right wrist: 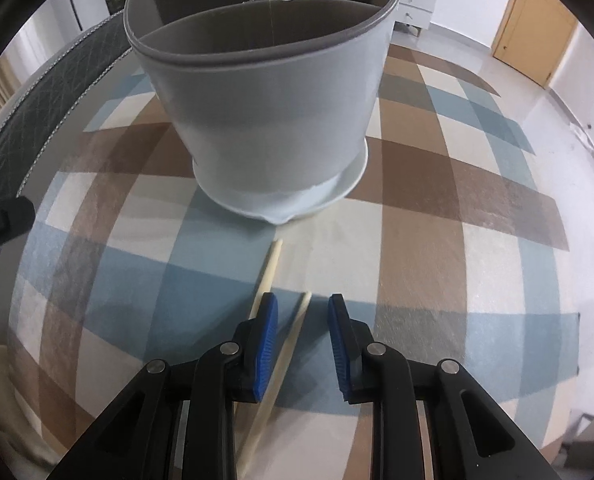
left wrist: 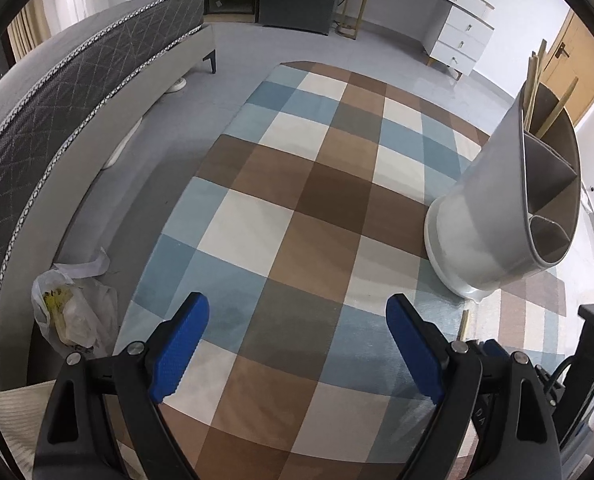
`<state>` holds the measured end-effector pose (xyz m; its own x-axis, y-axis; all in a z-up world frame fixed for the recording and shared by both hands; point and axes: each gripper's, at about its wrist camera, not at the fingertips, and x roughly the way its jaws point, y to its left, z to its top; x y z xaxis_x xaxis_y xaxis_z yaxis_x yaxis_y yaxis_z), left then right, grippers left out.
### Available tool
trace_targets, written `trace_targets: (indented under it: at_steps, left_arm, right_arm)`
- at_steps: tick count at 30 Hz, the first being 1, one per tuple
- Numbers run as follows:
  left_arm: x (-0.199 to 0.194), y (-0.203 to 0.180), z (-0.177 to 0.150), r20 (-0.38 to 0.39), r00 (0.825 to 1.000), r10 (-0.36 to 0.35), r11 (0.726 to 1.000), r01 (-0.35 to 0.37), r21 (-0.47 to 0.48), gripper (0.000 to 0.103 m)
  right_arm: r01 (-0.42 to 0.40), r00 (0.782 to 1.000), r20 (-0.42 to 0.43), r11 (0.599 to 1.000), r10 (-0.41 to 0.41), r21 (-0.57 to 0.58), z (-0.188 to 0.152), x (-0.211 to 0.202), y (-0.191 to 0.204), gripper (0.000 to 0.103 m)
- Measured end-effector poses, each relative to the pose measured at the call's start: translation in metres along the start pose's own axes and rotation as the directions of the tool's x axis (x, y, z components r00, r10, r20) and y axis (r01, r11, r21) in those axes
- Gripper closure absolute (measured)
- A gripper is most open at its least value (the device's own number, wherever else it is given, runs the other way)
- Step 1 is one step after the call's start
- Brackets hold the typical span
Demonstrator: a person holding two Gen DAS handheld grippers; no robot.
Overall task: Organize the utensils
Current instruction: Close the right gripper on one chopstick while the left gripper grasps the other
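The right tongs (right wrist: 299,308) point steeply down at the checked cloth on the table (right wrist: 477,240), narrowed but not yet pinching: one chopstick (right wrist: 293,340) lies between the blue pads with a gap on either side, and a second chopstick (right wrist: 269,268) lies just left of it, passing under the left pad. To do this pick well, I would centre the pads on the nearer stick alone, settle low enough that the tips reach the cloth, then close squarely across it (a skewed squeeze would likely roll the thin stick out or drag its neighbour along). The grey holder (right wrist: 265,112) stands upright just beyond the sticks, near the far end of the cloth, its divided compartments open at the top; in the left view, several sticks already stand in its far compartment. The left tongs (left wrist: 297,316) hover spread wide over bare cloth, holding nothing. Counted: two chopsticks on the table, one holder, two tongs
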<state>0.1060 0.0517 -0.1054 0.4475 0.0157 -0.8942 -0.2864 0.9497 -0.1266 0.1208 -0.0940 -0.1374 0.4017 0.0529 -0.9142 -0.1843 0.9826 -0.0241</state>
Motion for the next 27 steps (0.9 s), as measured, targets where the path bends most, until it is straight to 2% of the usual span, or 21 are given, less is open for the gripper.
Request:
trace_targets:
  at_steps: [2,4,8,10,14,17,20,25,27]
  left_arm:
    - [0.0,-0.003,0.0,0.008,1.0,0.005,1.0,-0.005,0.012,0.016]
    - [0.0,-0.006,-0.001,0.006,1.0,-0.005,1.0,0.005,0.021,0.016]
    - [0.003,-0.024,-0.007,-0.011,1.0,-0.028,0.997,0.029,0.072,0.016]
    - [0.005,-0.039,-0.012,-0.023,0.998,-0.056,0.99,0.058,0.128,0.016]
    - [0.01,-0.073,-0.025,-0.087,0.986,-0.141,0.962,0.158,0.224,0.016]
    - [0.015,-0.098,-0.034,-0.12,0.983,-0.137,0.939,0.168,0.302,0.019]
    - [0.021,-0.115,-0.039,-0.157,0.977,-0.144,0.922,0.19,0.339,0.023]
    - [0.034,-0.138,-0.042,-0.151,0.982,-0.112,0.91,0.162,0.381,0.023]
    - [0.045,-0.145,-0.044,-0.161,0.985,-0.06,0.902,0.122,0.413,0.027]
  right_arm:
    - [-0.025,1.0,0.003,1.0,0.025,0.011,0.0,0.0,-0.006,0.098]
    - [-0.073,0.997,0.006,0.996,0.073,0.054,0.0,0.0,-0.019,0.1]
    - [-0.179,0.983,0.078,0.962,0.166,0.207,-0.002,-0.013,-0.06,0.1]
    - [-0.209,0.975,0.126,0.943,0.181,0.259,-0.003,-0.022,-0.077,0.1]
    - [-0.291,0.948,0.231,0.892,0.22,0.345,-0.007,-0.043,-0.114,0.1]
    - [-0.307,0.94,0.266,0.874,0.215,0.376,-0.009,-0.051,-0.13,0.1]
    - [-0.325,0.932,0.292,0.856,0.217,0.403,-0.011,-0.059,-0.14,0.1]
    - [-0.341,0.922,0.325,0.843,0.212,0.416,-0.013,-0.072,-0.15,0.1]
    - [-0.343,0.918,0.339,0.843,0.207,0.414,-0.012,-0.076,-0.152,0.1]
